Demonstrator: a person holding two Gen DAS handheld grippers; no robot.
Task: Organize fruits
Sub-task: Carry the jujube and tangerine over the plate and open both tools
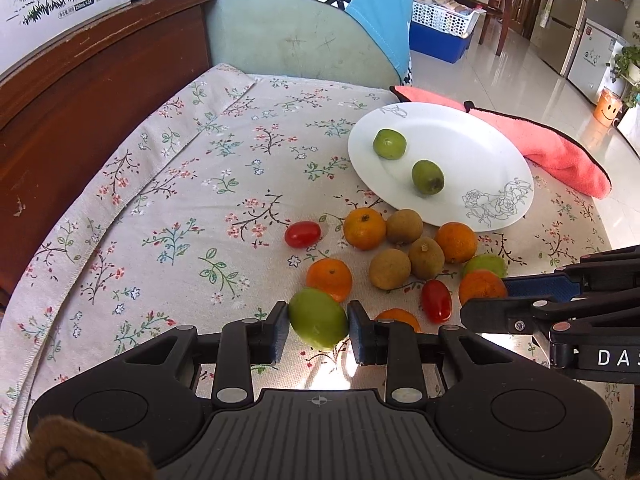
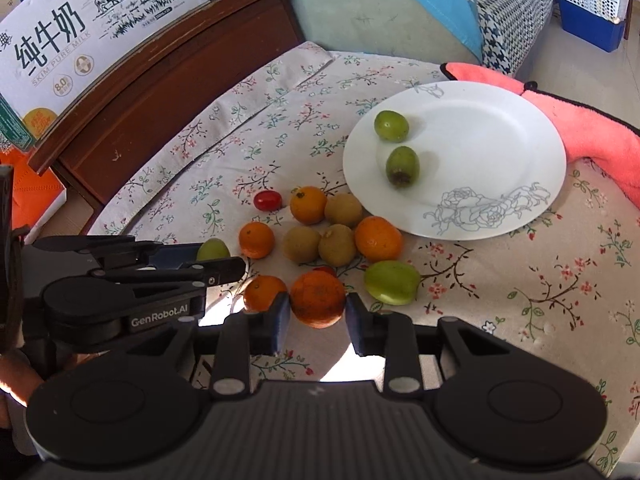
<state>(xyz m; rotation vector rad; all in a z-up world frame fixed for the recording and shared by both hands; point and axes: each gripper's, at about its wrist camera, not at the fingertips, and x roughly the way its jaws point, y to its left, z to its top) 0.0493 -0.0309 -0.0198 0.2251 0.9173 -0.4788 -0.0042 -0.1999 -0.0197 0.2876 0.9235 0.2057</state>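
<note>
**Left wrist view: two fruits in the tools, two on the plate**

Left wrist view is showing the left tool (image 1: 318, 326) squeezing a green fruit (image 1: 318, 323). Its two fingers are pressing on both sides of the fruit, so the tool is closed on it. The fruit is sitting low over the flowery cloth (image 1: 168, 208) on the table, close to the pile.

Right wrist view is showing the right tool (image 2: 318, 310) doing the same thing with an orange (image 2: 317, 298). Its fingers are touching the orange on the left and on the right, so it is holding it. I cannot tell if either fruit is lifted off the cloth yet.

The white plate (image 2: 500, 128) is lying at the far right side of the table, partly on a pink towel (image 2: 600, 132). Two small green fruits (image 2: 391, 125) are already lying on it, near its left side. That looks like the part that is done.

Lots of fruit is waiting on the cloth just beside the plate: more oranges (image 2: 377, 238), three brown fruits (image 2: 337, 245), another green fruit (image 2: 392, 282) and small red tomatoes (image 2: 267, 200).

So the job is looking only a little way along. Most of the fruit is not sorted yet, and the two held fruits are not on the plate.
</note>
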